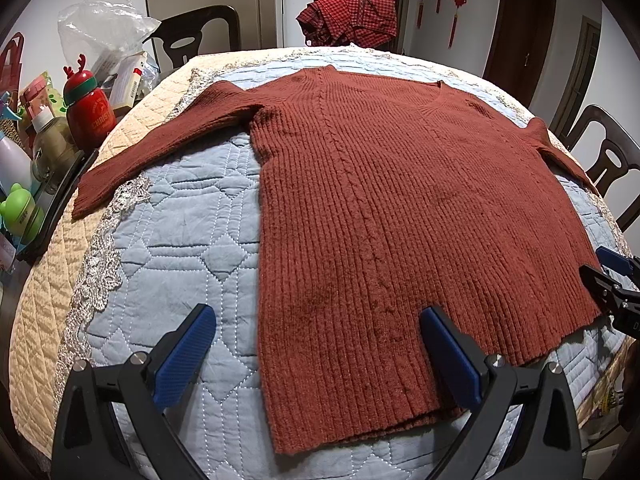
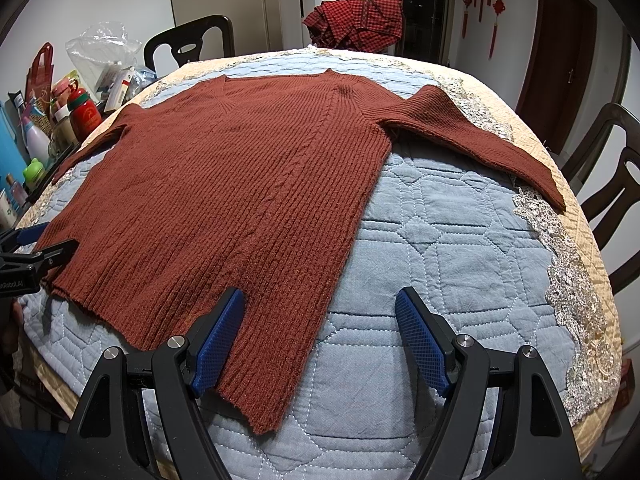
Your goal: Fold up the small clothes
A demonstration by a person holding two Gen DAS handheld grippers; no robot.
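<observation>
Far left: table clutter, with a red reindeer-capped bottle (image 1: pixel 85 110) and a green frog-topped bottle (image 1: pixel 22 210) beside a clear plastic bag (image 1: pixel 102 28). Next, the left gripper (image 1: pixel 316 354), fingers wide apart over the hem's left corner. Centre: rust-brown ribbed sweater (image 1: pixel 400 216) spread flat on the blue quilted cloth (image 1: pixel 180 248), both sleeves out (unfolded). Behind, a red checked garment (image 1: pixel 350 20) draped on a chair. Right: the right gripper (image 2: pixel 320 338), 2 fingers likewise spread, straddling the hem's right corner.
</observation>
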